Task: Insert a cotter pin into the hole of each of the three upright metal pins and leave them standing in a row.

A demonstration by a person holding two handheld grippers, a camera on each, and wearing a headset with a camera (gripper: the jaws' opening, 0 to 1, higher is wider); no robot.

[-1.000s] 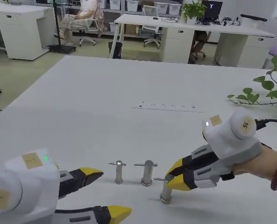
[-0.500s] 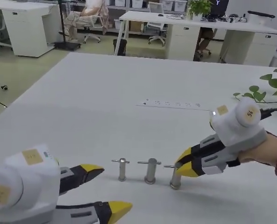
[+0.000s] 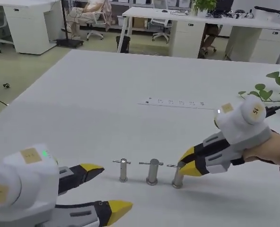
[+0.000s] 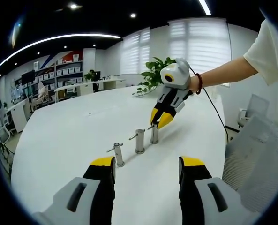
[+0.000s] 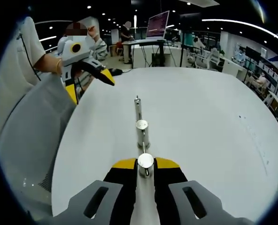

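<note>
1. The three pins [image 3: 152, 172] stand in a row at 6 o'clock on the table [image 3: 130, 85], with a cotter pin [image 3: 144, 163] through each.
2. The right gripper [image 3: 184, 164], reaching in from 3 o'clock, holds the end pin [image 3: 177, 179] between narrow fingers.
3. The last placing looks nearly done. The next move calls for a gentle release that does not tip the pin.
4. The left gripper [image 3: 112, 187], at 7 o'clock, is spread wide and empty.
5. The round label [image 3: 255, 111] on the right gripper is too blurred to read.

Our left gripper [image 3: 112, 187] and right gripper [image 3: 185, 164] are white, black, yellow-tipped; metal pins [image 3: 152, 171] silver, table [image 3: 106, 104] white, plant [image 3: 272, 87] at two o'clock green.
</note>
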